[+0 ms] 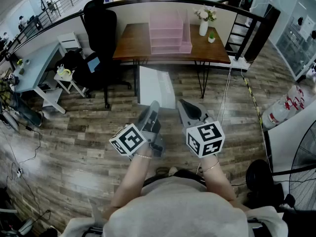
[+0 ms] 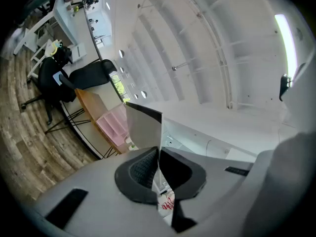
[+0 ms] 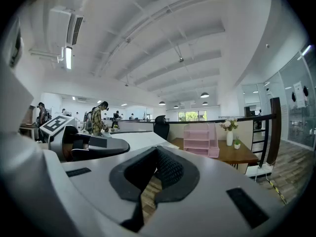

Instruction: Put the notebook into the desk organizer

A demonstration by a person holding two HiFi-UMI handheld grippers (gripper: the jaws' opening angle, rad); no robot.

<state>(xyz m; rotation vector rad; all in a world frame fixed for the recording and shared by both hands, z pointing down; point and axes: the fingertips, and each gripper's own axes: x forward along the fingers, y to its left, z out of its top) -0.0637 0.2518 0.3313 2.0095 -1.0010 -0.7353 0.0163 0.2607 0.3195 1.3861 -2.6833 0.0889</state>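
A thin grey-white notebook [image 1: 156, 85] juts forward from my left gripper [image 1: 151, 110], which is shut on its near edge. In the left gripper view the notebook [image 2: 143, 127] stands edge-on, pinched between the two pads, and my left gripper [image 2: 158, 156] points up toward the ceiling. The pink desk organizer [image 1: 168, 31] stands on the wooden desk [image 1: 133, 41] well ahead of both grippers; it also shows as the organizer [image 3: 200, 138] in the right gripper view. My right gripper [image 1: 182, 104] hovers beside the left one, jaws together and empty, also seen as the gripper [image 3: 157, 153].
A black office chair [image 1: 101, 31] stands left of the desk. A white vase with flowers [image 1: 204, 24] and a small potted plant [image 1: 211, 37] sit at the desk's right end. A pale blue table [image 1: 35, 65] is at far left, a fan [image 1: 302, 174] at lower right.
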